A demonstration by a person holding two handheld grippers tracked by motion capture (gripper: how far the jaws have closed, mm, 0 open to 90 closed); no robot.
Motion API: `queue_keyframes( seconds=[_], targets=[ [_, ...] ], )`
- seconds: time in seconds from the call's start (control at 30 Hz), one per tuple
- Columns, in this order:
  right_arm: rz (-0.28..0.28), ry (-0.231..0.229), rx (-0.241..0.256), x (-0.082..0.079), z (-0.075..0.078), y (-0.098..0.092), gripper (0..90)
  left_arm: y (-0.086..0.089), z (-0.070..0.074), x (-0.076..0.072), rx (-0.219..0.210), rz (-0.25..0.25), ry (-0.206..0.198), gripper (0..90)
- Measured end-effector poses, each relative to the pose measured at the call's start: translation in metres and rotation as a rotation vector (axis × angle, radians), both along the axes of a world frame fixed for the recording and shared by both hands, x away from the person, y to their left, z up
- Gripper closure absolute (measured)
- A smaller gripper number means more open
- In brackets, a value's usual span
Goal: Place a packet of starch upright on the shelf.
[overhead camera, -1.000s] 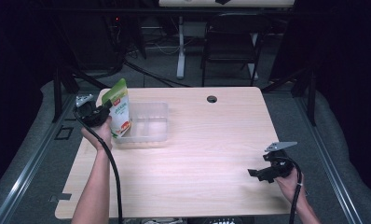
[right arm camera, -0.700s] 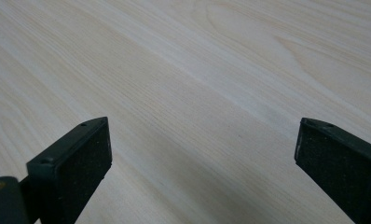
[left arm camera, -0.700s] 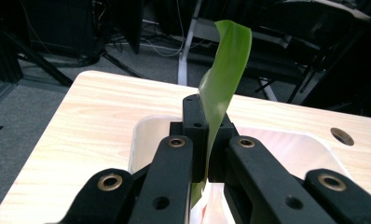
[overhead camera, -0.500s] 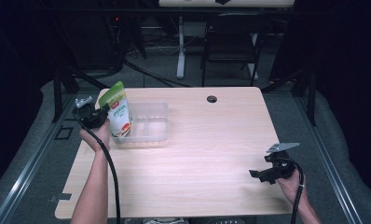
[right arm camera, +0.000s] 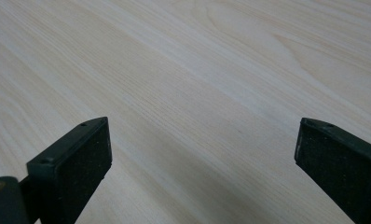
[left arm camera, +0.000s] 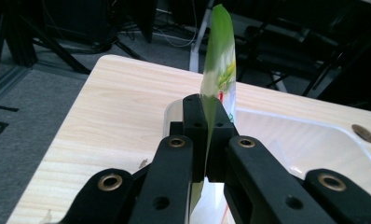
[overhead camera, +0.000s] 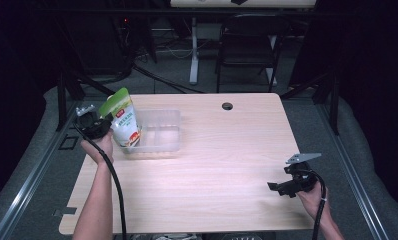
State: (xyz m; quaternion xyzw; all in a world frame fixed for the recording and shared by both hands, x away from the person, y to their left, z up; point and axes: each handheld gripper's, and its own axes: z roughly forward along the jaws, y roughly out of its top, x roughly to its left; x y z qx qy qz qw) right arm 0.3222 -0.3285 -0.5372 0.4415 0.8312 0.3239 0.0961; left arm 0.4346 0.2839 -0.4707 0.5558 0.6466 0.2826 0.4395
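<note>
Lowering the green snack pouch into the clear tray

I am pinching the green snack pouch [overhead camera: 124, 121] edge-on in my left claw [overhead camera: 103, 125], keeping it upright over the clear plastic tray's [overhead camera: 159, 146] left end near the surface's [overhead camera: 212, 175] far-left corner; my right claw [overhead camera: 279, 189] is idling wide open near the right edge.
</note>
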Motion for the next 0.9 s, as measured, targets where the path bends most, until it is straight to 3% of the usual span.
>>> queue_keyframes(
  seconds=[0.23, 0.37, 0.5, 0.53, 0.6, 0.63, 0.7, 0.9],
  targets=[
    [0.001, 0.007, -0.006, -0.001, 0.000, 0.000, 3.3, 0.005, -0.004, 0.001, -0.019, 0.021, -0.001, 89.7],
    [0.006, 0.011, -0.003, 0.000, 0.000, 0.000, 3.3, 0.005, -0.002, 0.002, -0.003, 0.015, 0.015, 89.1],
    [0.006, 0.004, -0.005, 0.000, 0.000, 0.000, 3.3, 0.005, -0.001, 0.001, 0.000, 0.013, 0.019, 82.7],
    [0.003, 0.008, -0.004, 0.000, 0.000, 0.000, 3.3, 0.006, -0.001, 0.001, -0.002, 0.019, 0.016, 69.8],
    [0.003, 0.008, -0.003, 0.000, 0.000, 0.000, 3.3, 0.008, 0.000, 0.001, -0.006, 0.014, 0.025, 55.7],
    [0.002, 0.006, 0.000, 0.000, -0.001, 0.000, 3.3, 0.009, 0.001, 0.000, -0.007, 0.026, 0.024, 55.7],
    [0.003, 0.004, 0.000, 0.000, -0.001, 0.000, 3.3, 0.013, 0.007, -0.003, 0.004, 0.023, 0.023, 39.3],
    [0.004, 0.005, -0.005, 0.000, 0.000, 0.001, 3.3, 0.017, 0.020, -0.011, 0.032, -0.008, 0.033, 21.9]
  ],
)
